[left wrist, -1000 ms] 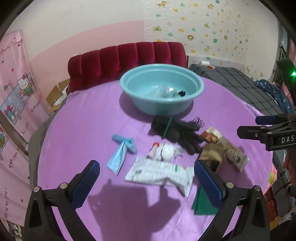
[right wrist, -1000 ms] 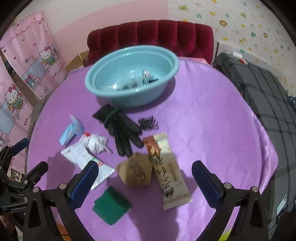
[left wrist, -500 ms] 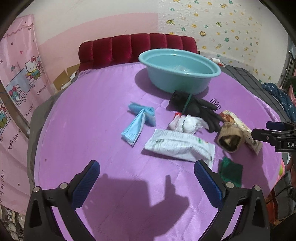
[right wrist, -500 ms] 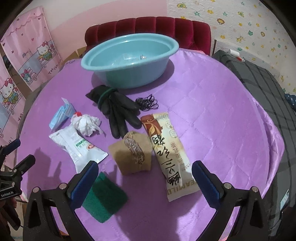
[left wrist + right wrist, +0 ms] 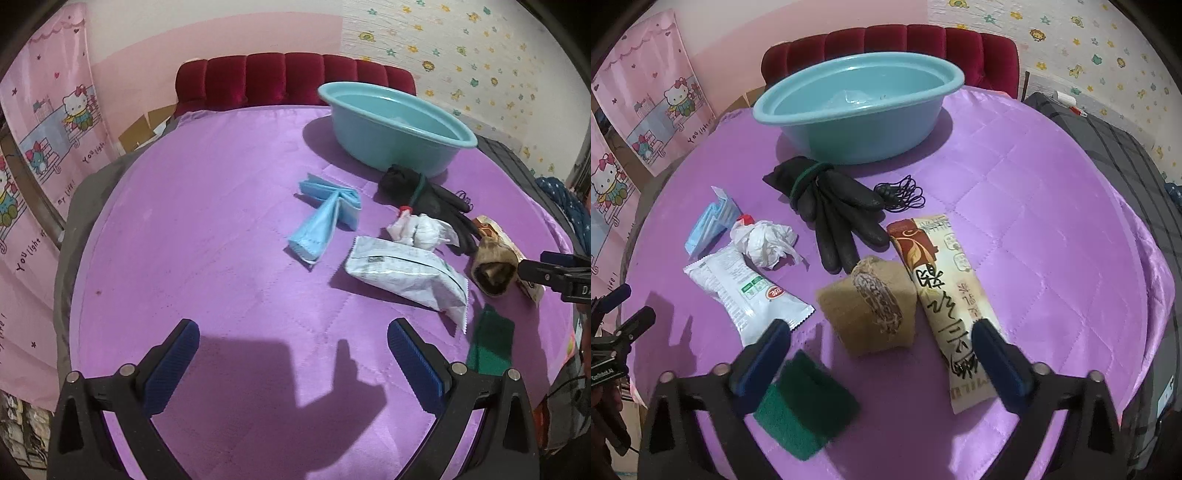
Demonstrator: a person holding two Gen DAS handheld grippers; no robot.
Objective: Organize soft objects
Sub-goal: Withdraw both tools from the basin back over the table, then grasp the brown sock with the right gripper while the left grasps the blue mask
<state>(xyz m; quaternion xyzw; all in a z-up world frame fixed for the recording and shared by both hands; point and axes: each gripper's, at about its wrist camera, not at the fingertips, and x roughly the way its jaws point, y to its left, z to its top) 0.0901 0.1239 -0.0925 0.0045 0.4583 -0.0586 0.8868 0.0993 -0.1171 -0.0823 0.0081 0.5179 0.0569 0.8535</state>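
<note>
A teal basin stands at the far side of the purple table; it also shows in the left wrist view. In front of it lie black gloves, a crumpled white tissue, blue face masks, a white packet, a brown burlap pouch, a long snack packet, black hair ties and a green scouring pad. My right gripper is open and empty, low over the pouch and pad. My left gripper is open and empty over bare cloth, left of the items.
A red tufted headboard stands behind the table. Pink cartoon curtains hang at the left. A grey plaid bed lies at the right. The table edge is close below both grippers.
Both grippers have come down and nearer the table. The left view has swung left, so the items now sit to its right. The right gripper has closed in on the pouch and green pad.
</note>
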